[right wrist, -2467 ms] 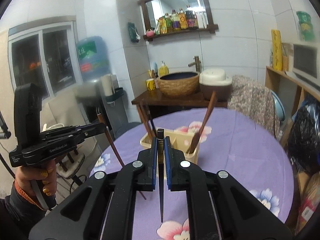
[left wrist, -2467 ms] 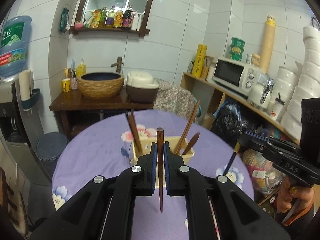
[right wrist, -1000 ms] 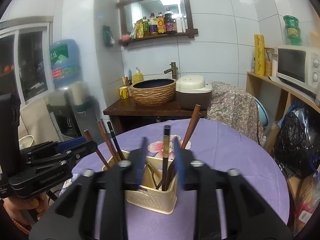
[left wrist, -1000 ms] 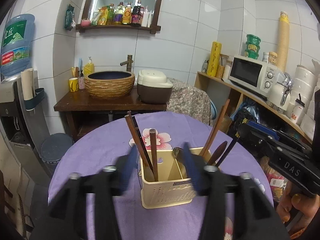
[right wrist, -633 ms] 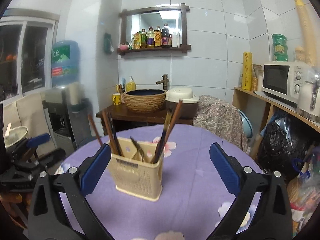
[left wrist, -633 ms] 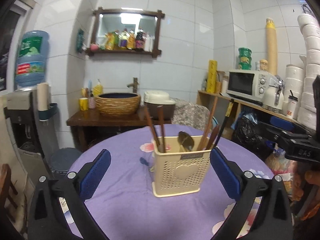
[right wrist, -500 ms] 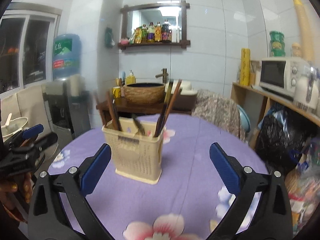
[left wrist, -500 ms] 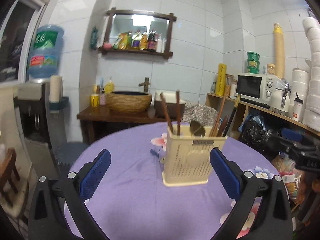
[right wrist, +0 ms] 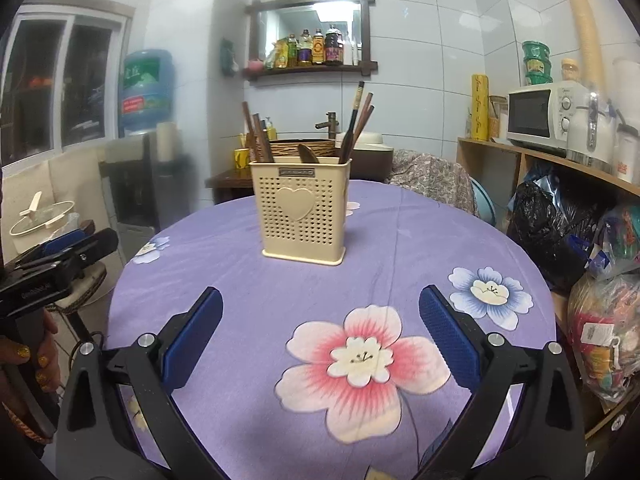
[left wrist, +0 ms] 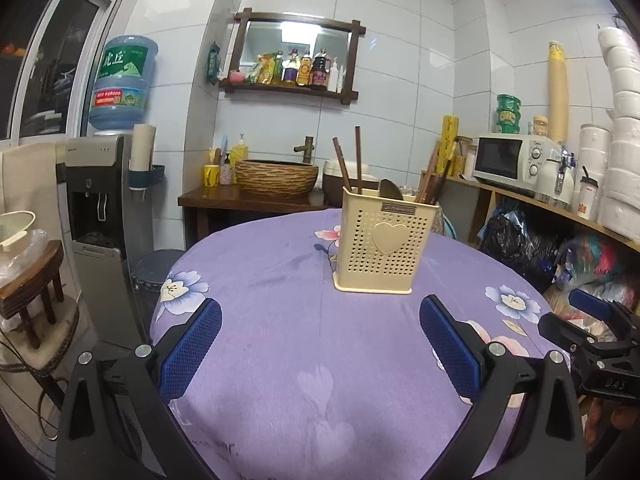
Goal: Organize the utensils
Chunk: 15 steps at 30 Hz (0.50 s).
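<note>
Purple floral table (right wrist: 400, 240) carries utensil holder (right wrist: 304, 212) upright at frame centre, chopsticks (right wrist: 356, 120) standing inside, ahead of both empty wide-open grippers: left gripper (left wrist: 320, 344), right gripper (right wrist: 320, 332), similarly near.

Cream perforated utensil holder (left wrist: 382, 240); purple floral tablecloth (left wrist: 280, 280); blue pads (left wrist: 192, 346).

One holder (left wrist: 383, 246) stands on one counter (left wrist: 280, 320). In the holder: two chopsticks (left wrist: 349, 164) at its left end, one spoon (left wrist: 390, 190) in its middle, and a cluster of chopsticks (right wrist: 358, 120) at its right end, at least three, exact number unclear. Two tools: left (left wrist: 320, 338), right (right wrist: 320, 326). Beyond the holder: one microwave (left wrist: 508, 160), one water bottle (left wrist: 122, 84), one basin (left wrist: 276, 174).
</note>
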Each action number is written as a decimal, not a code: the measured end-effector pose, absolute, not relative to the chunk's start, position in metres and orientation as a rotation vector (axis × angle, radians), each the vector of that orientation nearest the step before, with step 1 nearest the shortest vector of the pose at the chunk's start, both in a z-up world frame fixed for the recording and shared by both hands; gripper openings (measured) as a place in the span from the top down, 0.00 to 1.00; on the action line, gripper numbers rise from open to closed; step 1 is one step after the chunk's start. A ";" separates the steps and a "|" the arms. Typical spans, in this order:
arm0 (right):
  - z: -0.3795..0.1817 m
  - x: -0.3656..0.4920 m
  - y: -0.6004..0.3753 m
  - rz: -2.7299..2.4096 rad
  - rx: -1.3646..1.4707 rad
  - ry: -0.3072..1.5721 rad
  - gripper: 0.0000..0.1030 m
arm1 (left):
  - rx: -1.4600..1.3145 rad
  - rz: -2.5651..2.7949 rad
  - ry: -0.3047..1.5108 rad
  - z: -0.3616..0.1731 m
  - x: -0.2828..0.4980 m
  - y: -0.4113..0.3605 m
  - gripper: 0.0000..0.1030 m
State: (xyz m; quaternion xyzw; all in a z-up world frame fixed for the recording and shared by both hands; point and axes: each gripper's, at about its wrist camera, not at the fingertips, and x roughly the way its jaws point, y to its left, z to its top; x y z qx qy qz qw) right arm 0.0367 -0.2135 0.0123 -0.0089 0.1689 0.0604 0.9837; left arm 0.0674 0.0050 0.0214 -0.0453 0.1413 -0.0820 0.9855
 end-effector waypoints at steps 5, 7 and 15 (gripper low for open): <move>0.010 0.014 -0.214 0.131 0.003 0.330 0.06 | -0.072 -0.184 0.234 0.022 0.045 0.003 0.05; 0.009 0.005 -0.214 0.137 0.018 0.320 0.06 | -0.083 -0.179 0.228 0.022 0.041 0.004 0.05; 0.010 -0.006 -0.209 0.151 0.015 0.303 0.06 | -0.062 -0.174 0.213 0.016 0.031 0.004 0.05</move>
